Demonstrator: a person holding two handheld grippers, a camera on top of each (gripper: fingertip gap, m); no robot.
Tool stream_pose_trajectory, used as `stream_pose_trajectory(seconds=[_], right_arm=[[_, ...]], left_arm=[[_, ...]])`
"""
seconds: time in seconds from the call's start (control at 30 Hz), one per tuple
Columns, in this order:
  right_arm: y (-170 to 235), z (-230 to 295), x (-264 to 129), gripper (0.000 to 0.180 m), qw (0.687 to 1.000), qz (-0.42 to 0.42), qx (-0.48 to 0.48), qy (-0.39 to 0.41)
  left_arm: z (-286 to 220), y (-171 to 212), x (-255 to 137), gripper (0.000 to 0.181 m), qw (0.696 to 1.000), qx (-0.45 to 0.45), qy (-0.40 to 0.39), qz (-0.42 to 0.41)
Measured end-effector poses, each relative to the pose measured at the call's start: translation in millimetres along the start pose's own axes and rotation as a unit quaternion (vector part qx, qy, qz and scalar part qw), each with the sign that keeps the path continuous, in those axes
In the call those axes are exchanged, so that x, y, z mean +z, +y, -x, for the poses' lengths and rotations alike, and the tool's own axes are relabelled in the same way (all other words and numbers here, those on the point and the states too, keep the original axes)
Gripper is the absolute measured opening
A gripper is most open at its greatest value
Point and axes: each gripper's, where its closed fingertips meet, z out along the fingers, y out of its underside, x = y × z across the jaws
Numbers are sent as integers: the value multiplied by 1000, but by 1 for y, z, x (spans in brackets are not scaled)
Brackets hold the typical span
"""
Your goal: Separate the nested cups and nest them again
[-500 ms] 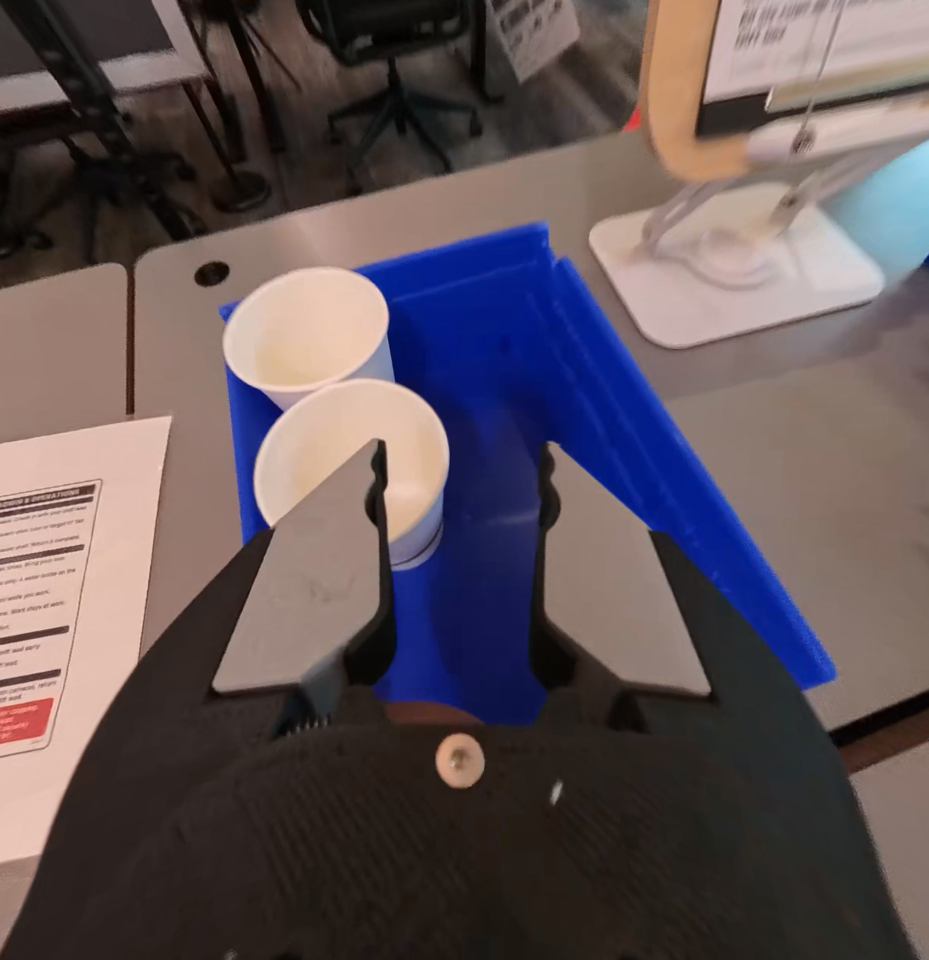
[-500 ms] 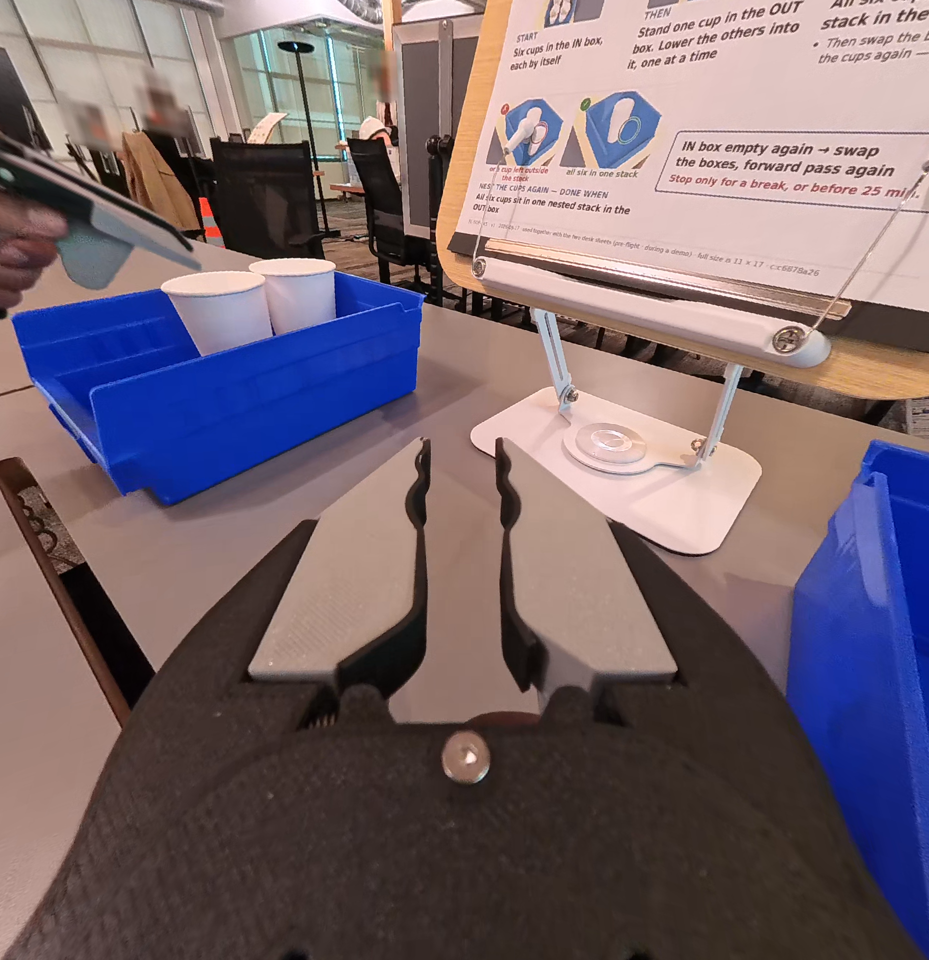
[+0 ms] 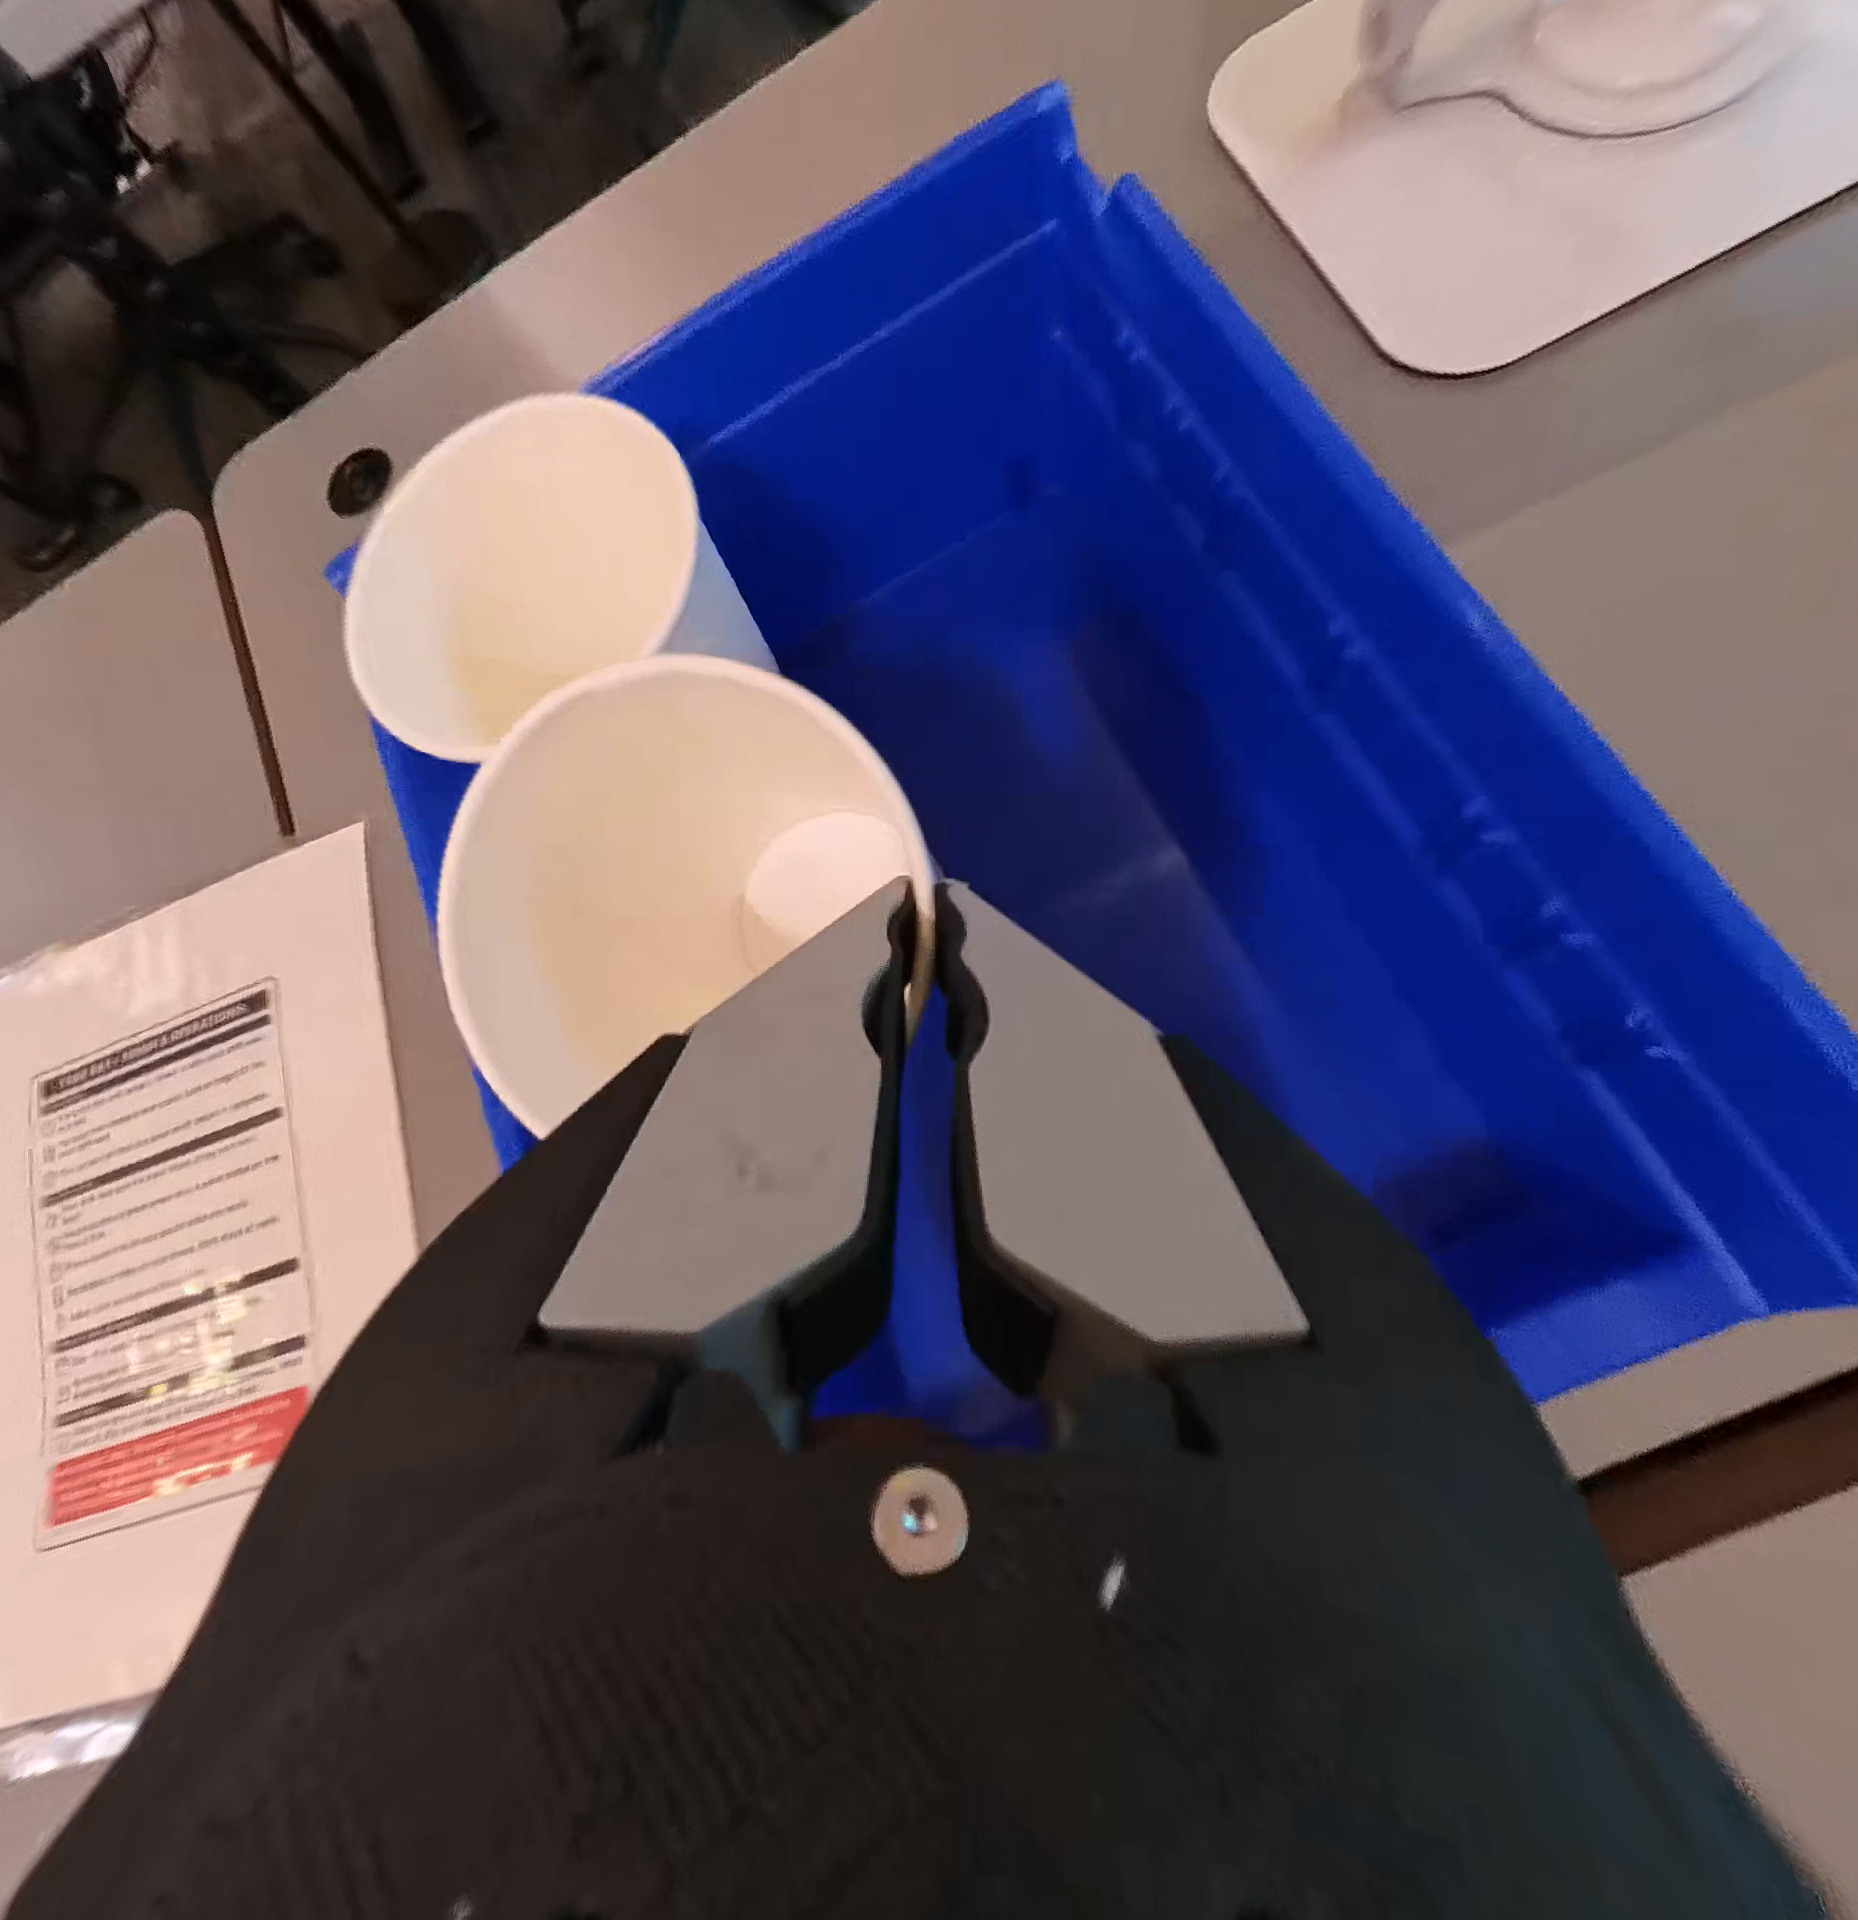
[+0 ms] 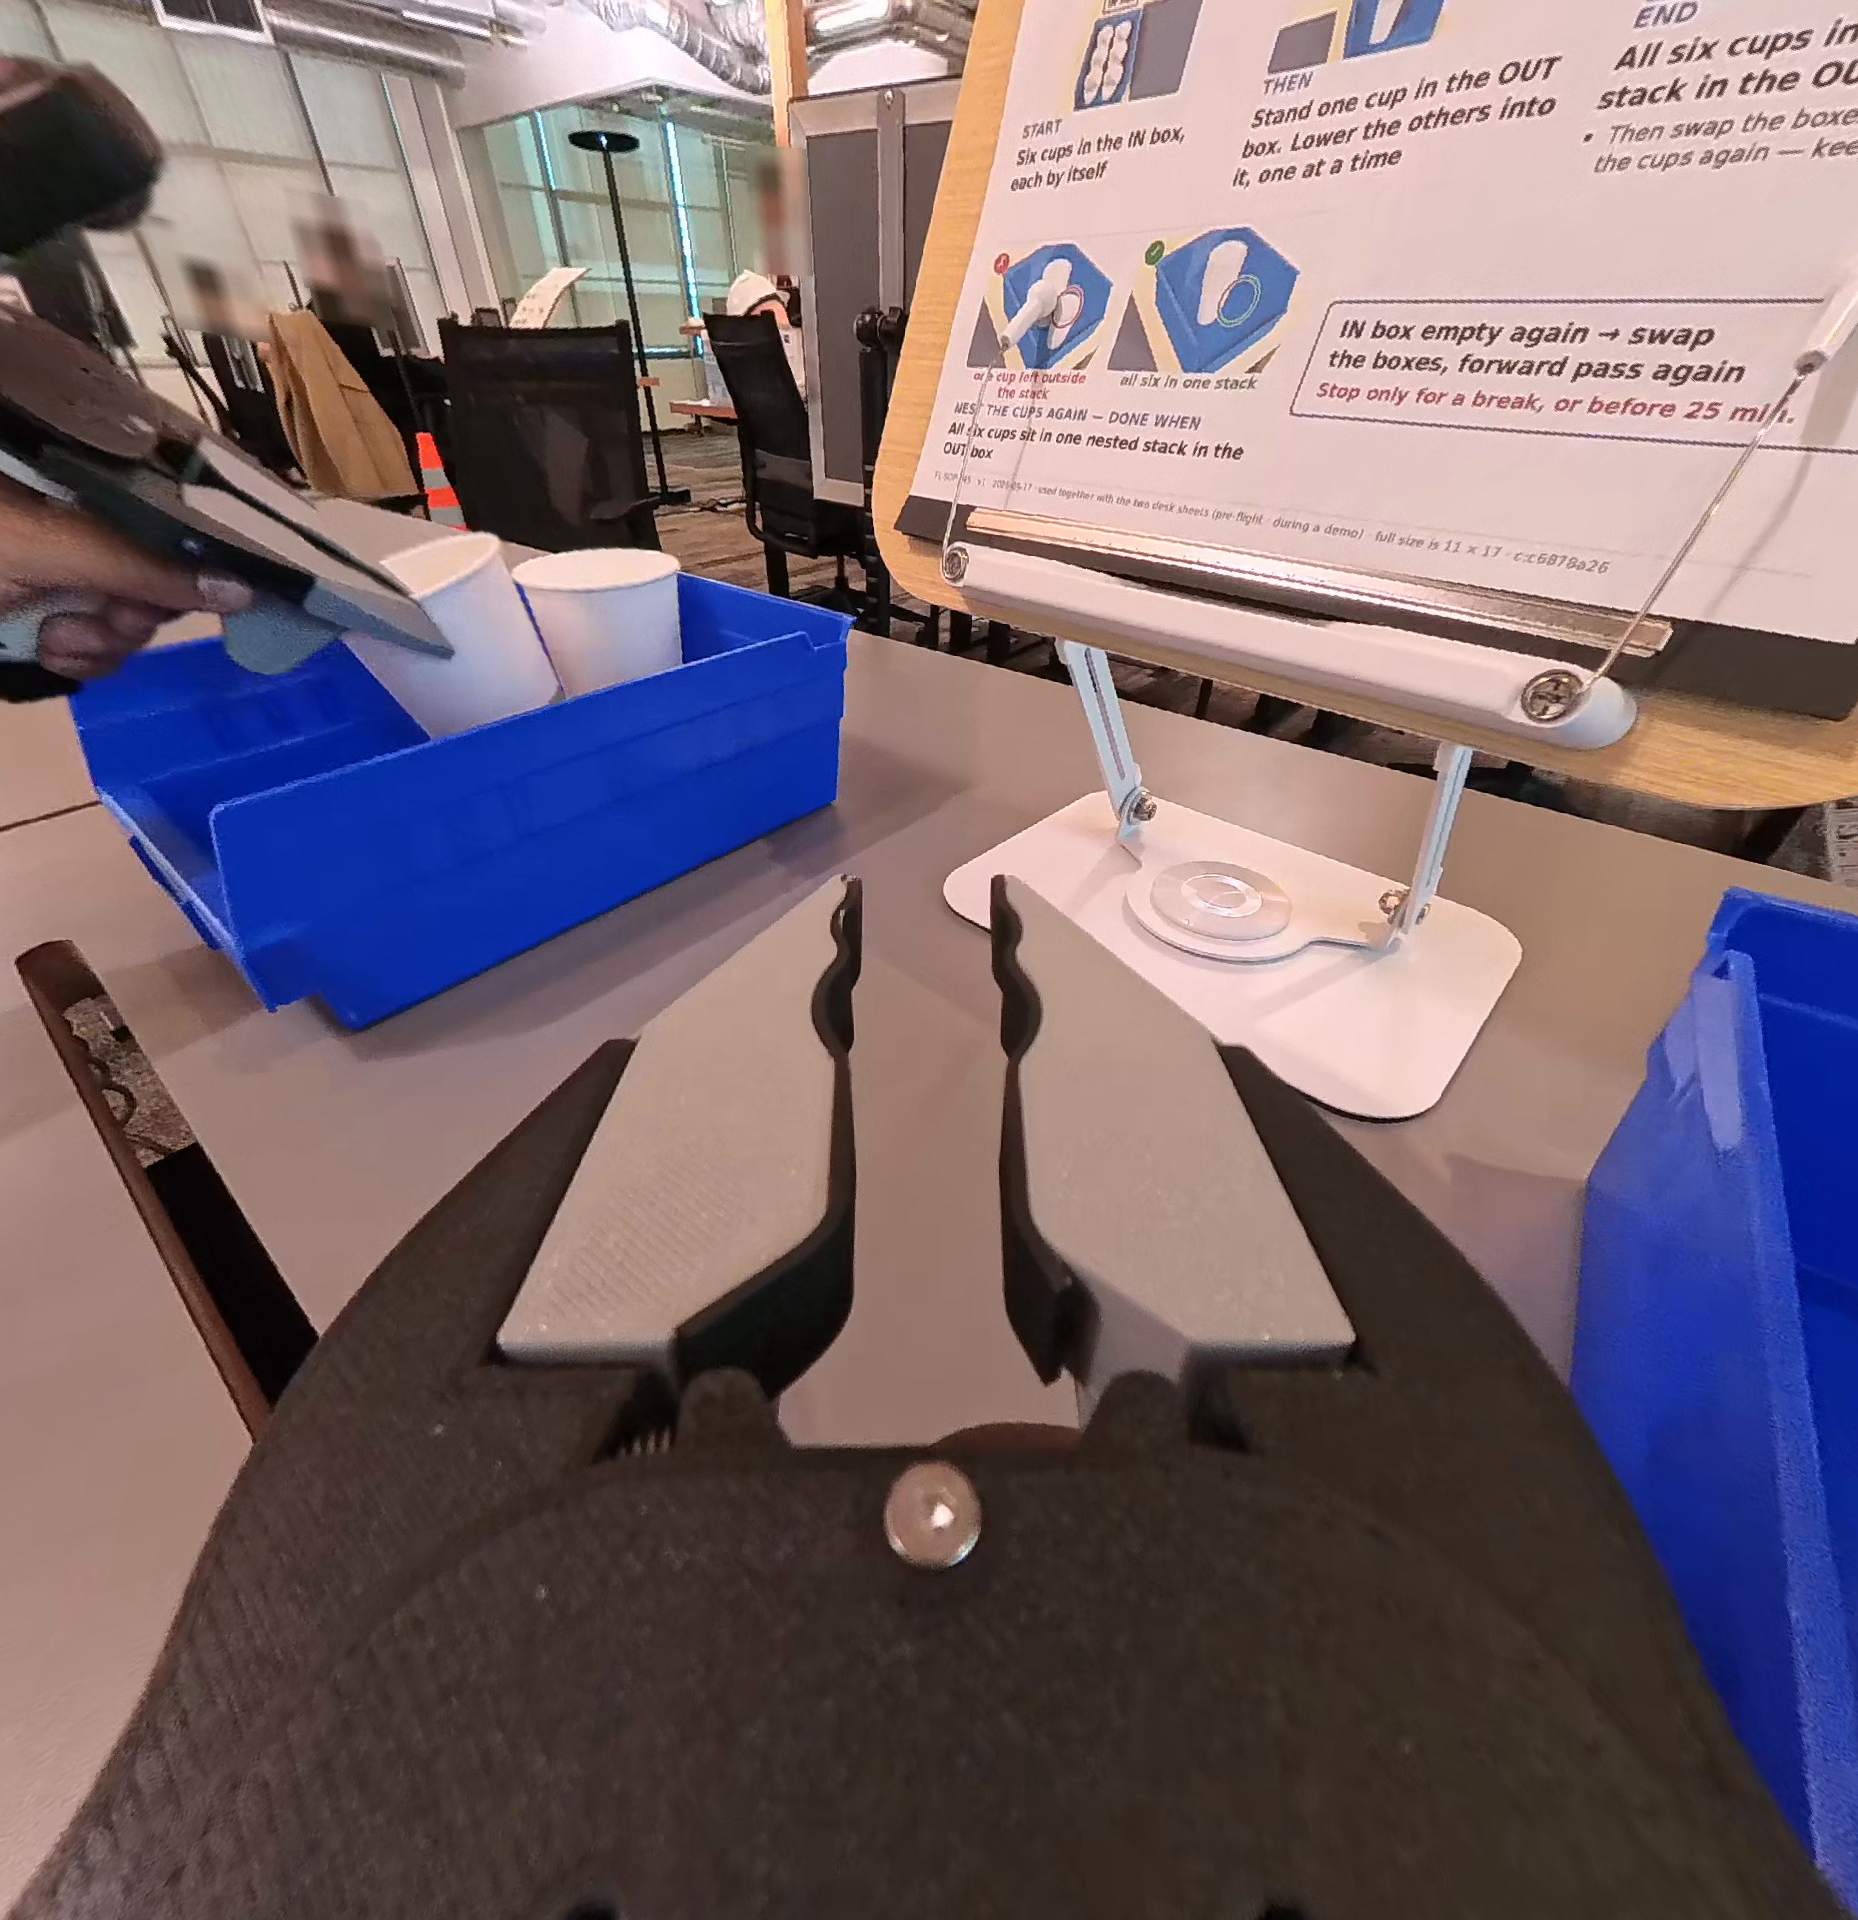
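The left gripper (image 3: 923, 914) is clamped on the near cup's (image 3: 634, 883) rim at its 3 o'clock side; the gripper body hides the cup's lower wall. The cup is white, tilted, its round bottom showing inside. A second cup (image 3: 509, 571) touches it at 11 o'clock, both at the bin's (image 3: 1268, 727) far left end. The rest of the bin lies open. The right gripper (image 4: 923, 914) hovers over the table (image 4: 385, 1122), jaws apart, holding nothing.

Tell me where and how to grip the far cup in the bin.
Pinch the far cup by its rim, one finger inside the open mouth and one outside, coming from above. It stands upright in the blue bin, walls low on two sides. Take the bin's open side; the near cup, held by the left gripper, crowds another.
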Motion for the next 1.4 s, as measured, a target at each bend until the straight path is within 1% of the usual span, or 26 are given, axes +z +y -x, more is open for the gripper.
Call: stream_pose_trajectory(seconds=[0.13, 0.23, 0.37, 0.47, 0.5, 0.67, 0.77, 0.83, 0.93, 0.97, 1.03, 1.07, 1.1, 1.17, 1.2, 1.33, 1.4], right_arm=[[-1, 0, 0, 21, 1000, -2, 5, -3], [-2, 0, 0, 21, 1000, -2, 7, -6], [-4, -1, -2, 21, 1000, -6, 8, -5], [-7, -4, -4, 21, 1000, -12, 13, -2], [-8, -5, -5, 21, 1000, -13, 15, 0], [-12, -13, -9, 21, 1000, -20, 18, 10], [-9, -22, -10, 21, 999, -9, 10, 33], [-10, -23, -10, 21, 999, -8, -1, 36], [-12, -22, -10, 21, 999, -7, -23, 43], [-12, -21, -9, 21, 998, -7, -30, 46], [-13, -21, -10, 21, 998, -8, -43, 53], [-14, -20, -10, 21, 997, -9, -46, 55], [-15, -20, -11, 21, 997, -10, -48, 56], [-16, -20, -12, 21, 997, -12, -50, 56], [-15, -19, -12, 21, 997, -12, -50, 56], [-15, -17, -13, 21, 997, -9, -53, 51], [-17, -14, -15, 21, 997, -11, -53, 49]], left_arm=[[-3, -18, -28, 0, 999, 39, -6, -25], [-22, -37, -51, 0, 996, 68, 15, -55], [-70, -70, -81, 0, 983, 131, 49, -120], [-121, -96, -101, 0, 958, 197, 68, -197], [-141, -100, -104, 0, 951, 212, 80, -210], [-234, -96, -84, 0, 927, 257, 185, -199], [-263, -94, -68, 0, 914, 280, 211, -203], [-280, -95, -65, 0, 903, 278, 244, -219], [-300, -94, -65, 0, 879, 301, 274, -249], [-306, -93, -65, 0, 872, 307, 280, -258], [-315, -81, -64, 0, 860, 334, 296, -248], [-316, -80, -64, 0, 857, 333, 296, -259], [-316, -81, -63, 0, 858, 322, 294, -271], [-311, -76, -55, 0, 866, 316, 285, -263], [-308, -75, -51, 0, 868, 319, 275, -262], [-311, -70, -42, 0, 867, 328, 273, -258], [-311, -67, -33, 0, 872, 332, 265, -242]])
